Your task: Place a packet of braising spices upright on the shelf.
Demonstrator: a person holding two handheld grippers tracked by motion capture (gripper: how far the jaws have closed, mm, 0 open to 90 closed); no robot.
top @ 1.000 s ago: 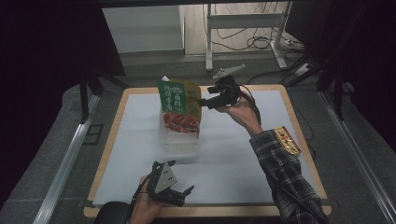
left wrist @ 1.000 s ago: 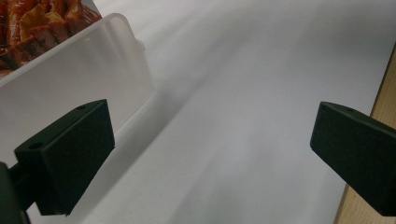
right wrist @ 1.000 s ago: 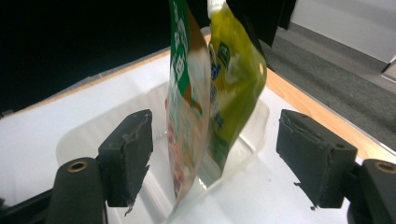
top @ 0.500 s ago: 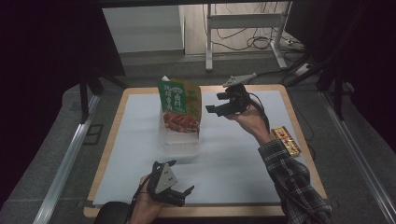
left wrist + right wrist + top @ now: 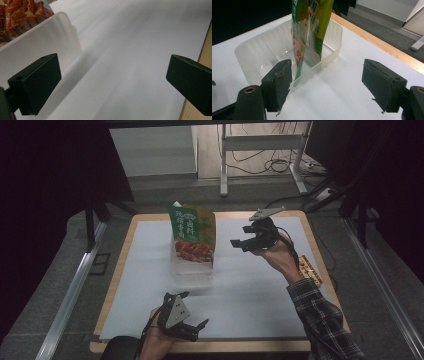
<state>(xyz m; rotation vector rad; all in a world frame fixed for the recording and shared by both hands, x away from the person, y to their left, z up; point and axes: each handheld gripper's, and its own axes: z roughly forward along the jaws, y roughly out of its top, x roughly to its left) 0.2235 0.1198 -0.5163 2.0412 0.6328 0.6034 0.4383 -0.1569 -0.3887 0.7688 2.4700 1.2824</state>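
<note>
- A lab or test room set up for recording, not a home.
- A wood-edged table with a white sheet stands on grey carpet.
- Black curtains close in both sides.
- Metal rails run along the floor.
- Behind, a metal desk frame stands over loose cables and a power strip.

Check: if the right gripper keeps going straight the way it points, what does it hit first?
Probably the clear plastic tray that holds the upright snack bag. The right gripper is open, nothing lies between; depth is unclear.
</note>
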